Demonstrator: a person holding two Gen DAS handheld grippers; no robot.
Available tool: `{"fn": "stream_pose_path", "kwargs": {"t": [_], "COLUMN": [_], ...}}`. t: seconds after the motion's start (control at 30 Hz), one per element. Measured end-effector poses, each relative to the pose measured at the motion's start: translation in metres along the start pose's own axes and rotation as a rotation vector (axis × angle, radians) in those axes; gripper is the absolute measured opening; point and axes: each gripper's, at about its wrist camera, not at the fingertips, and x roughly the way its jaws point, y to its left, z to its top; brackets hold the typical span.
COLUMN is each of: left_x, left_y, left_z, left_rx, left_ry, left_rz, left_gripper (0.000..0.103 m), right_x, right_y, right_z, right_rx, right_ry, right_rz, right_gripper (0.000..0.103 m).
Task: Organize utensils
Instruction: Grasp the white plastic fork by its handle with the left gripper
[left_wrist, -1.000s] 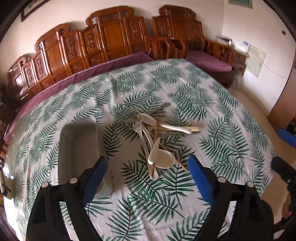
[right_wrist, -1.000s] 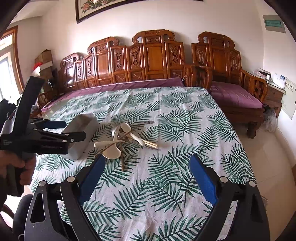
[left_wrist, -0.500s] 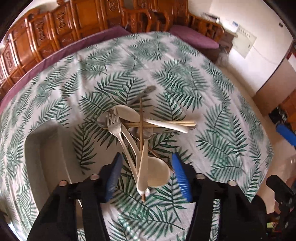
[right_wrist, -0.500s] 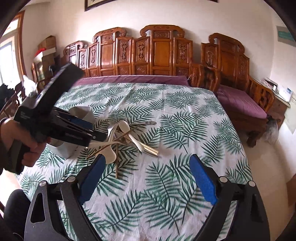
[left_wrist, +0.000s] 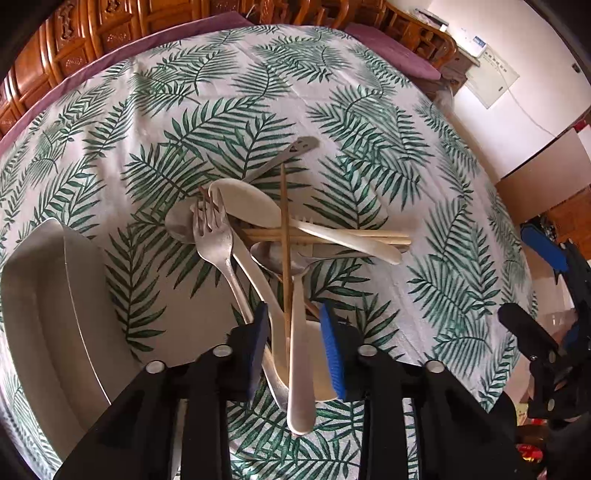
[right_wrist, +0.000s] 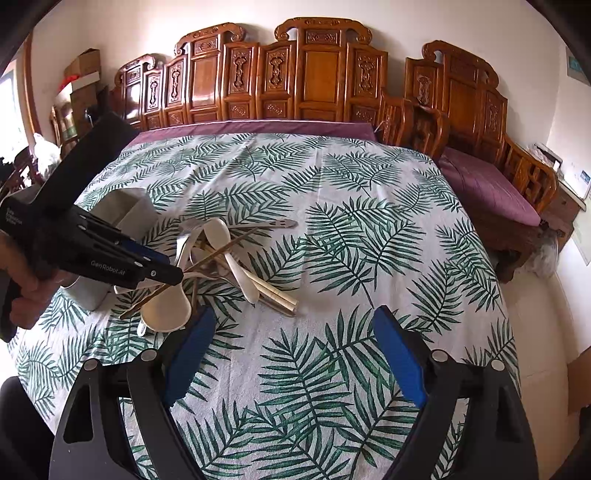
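Left hand-held gripper (left_wrist: 295, 349) narrowed around glossy cream spoon handle (left_wrist: 301, 369); right hand-held gripper (right_wrist: 295, 362) wide.

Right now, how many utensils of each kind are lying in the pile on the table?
Spoons: 4 (2 white, 2 metal)
Forks: 2 (one mostly hidden under the pile)
Chopsticks: 4 (2 pale, 2 dark)
Total: 10

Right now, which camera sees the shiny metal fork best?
The left wrist view. The shiny metal fork lies close and seen from above, its tines and handle plain in the utensil pile beside the grey tray. In the right wrist view it is small, far off and mostly hidden among the pile, behind the left gripper.
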Motion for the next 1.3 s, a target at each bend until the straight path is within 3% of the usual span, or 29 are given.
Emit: {"fn": "stream_pose_path", "kwargs": {"t": [0.07,0.53,0.57,1.0,1.1,1.23,1.3], "left_x": [0.003,-0.022,-0.026,-0.045,-0.047,-0.038,-0.026], "left_y": [0.001,-0.020,-0.021,-0.031,-0.036,-0.046,-0.050], "left_z": [0.000,-0.025,-0.027,-0.035,-0.024,-0.014,-0.011], "left_rx": [-0.014,0.035,0.035,0.029,0.032,0.046,0.061], "left_ry": [0.008,-0.039,-0.048,-0.095,-0.109,-0.080,-0.033], "left_rz": [0.005,0.024,0.027,0.033,0.029,0.015,0.027], "left_gripper": [0.009,0.007,0.000,0.000,0.006,0.032,0.032], "right_x": [0.002,-0.009,-0.010,-0.025,-0.027,-0.028,-0.029], "right_y": [-0.001,0.007,0.008,0.006,0.000,-0.007,-0.011], "right_z": [-0.001,-0.008,-0.009,-0.014,-0.016,-0.018,-0.019], "right_rx": [0.004,-0.002,0.000,0.009,0.012,0.024,0.033], "right_ry": [0.005,0.005,0.005,-0.010,-0.010,-0.009,-0.010], "right_rz": [0.001,-0.015,-0.015,-0.025,-0.031,-0.035,-0.035], "right_gripper": [0.089,0.089,0.089,0.089,0.089,0.089,0.089]}}
